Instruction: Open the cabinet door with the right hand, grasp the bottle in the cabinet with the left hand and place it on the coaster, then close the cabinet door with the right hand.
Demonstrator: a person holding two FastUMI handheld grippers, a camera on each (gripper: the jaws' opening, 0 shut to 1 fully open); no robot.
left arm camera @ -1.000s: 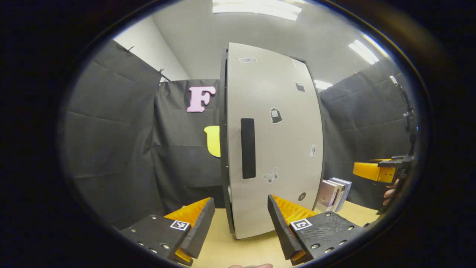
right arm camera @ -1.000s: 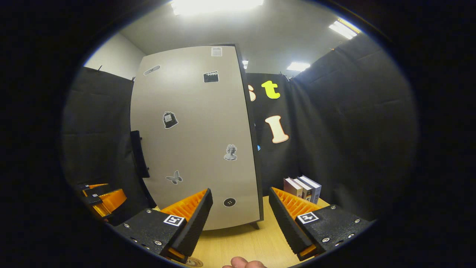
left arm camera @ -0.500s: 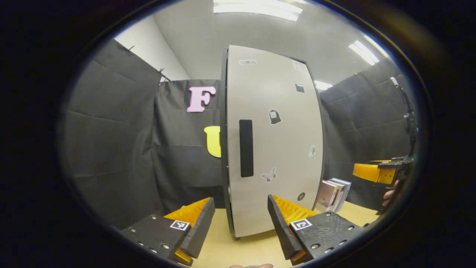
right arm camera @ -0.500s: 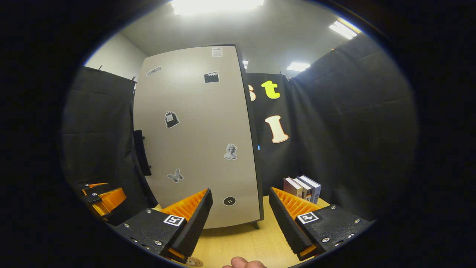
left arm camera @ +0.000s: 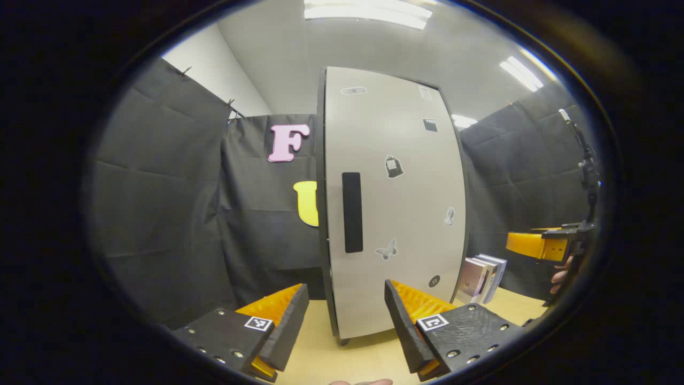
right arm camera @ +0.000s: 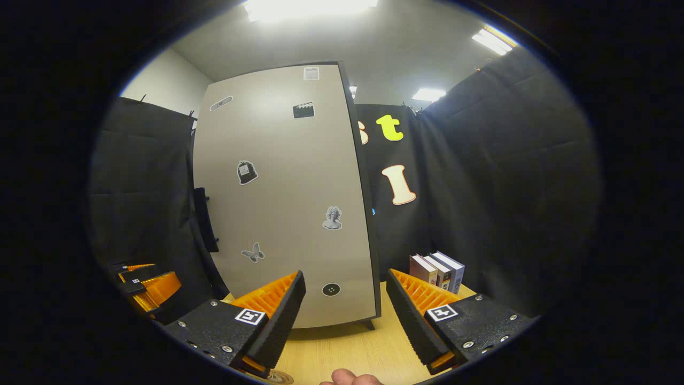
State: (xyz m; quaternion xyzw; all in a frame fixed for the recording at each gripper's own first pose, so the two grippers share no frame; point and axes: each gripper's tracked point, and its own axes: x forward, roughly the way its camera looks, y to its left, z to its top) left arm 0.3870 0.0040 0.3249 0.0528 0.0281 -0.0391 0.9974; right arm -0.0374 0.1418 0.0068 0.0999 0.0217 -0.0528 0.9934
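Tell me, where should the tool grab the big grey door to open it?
Grip the tall black bar handle near the left edge of the grey stickered cabinet door. Probably come straight at the front, fingers either side, since it's narrow, upright and stands proud.

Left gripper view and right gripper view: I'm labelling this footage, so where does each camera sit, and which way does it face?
Left gripper view: rides on the left tool, faces the cabinet door and its black handle; own open fingers below, the right tool far right.
Right gripper view: rides on the right tool, faces the door from its hinge side; own open fingers below, the left tool low left.
Both share the door, books and wooden table.
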